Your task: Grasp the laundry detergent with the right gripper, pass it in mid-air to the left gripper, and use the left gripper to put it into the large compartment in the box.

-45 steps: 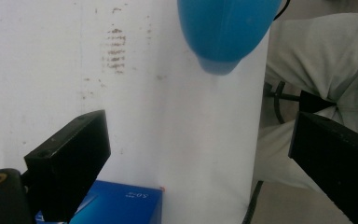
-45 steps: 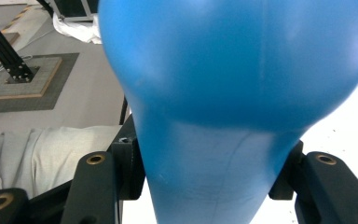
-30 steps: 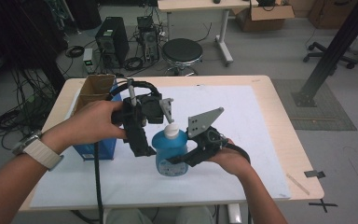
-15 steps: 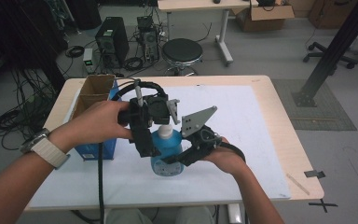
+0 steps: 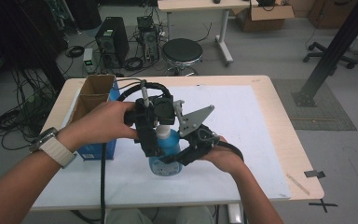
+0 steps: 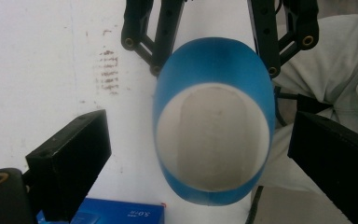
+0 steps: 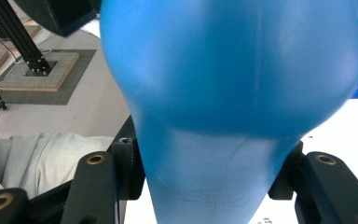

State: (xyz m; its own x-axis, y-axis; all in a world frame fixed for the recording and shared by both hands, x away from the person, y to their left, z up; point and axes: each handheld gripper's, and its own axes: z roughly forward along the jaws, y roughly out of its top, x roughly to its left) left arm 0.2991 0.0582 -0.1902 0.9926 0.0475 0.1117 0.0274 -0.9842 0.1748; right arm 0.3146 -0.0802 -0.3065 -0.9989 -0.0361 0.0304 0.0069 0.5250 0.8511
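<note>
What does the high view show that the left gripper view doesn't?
The high view adds the cardboard box, a round stool and a wristwatch. The left gripper view adds a close look down at a whitish oval on the blue bottle, between wide-apart black jaws. Both share the blue bottle, the right claw clamped on it, and the white table sheet.

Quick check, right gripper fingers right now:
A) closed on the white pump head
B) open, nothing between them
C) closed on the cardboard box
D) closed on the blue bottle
D: in the right gripper view the right gripper has its fingers pressed against both sides of the blue bottle; the high view shows it gripping the bottle low on its body.
</note>
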